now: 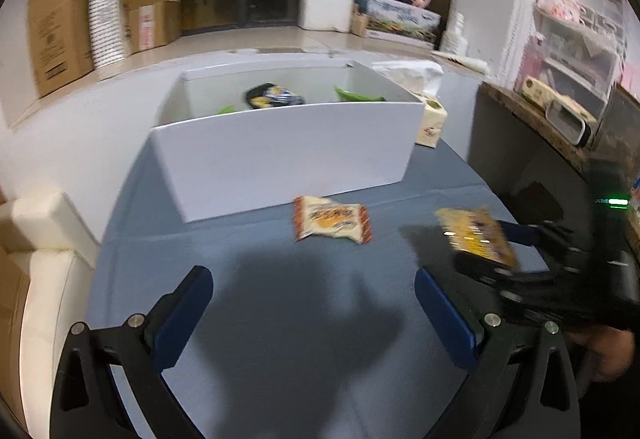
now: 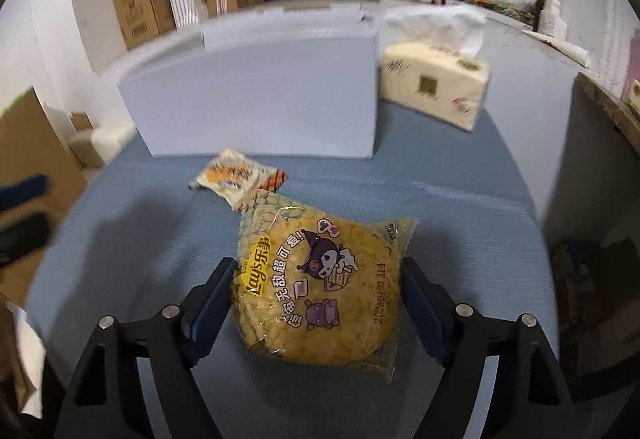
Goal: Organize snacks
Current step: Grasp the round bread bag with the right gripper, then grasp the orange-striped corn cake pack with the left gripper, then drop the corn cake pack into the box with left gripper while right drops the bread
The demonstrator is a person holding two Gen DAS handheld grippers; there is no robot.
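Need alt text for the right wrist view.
The right claw grips a yellow Lay's chip bag over a blue table. Beyond it an orange-and-white snack packet lies before a white bin, with a tissue pack to the right.

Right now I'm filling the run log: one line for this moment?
left tongs: open, empty | right tongs: shut on yellow chip bag | orange snack packet: on blue cloth | white bin: holds snacks
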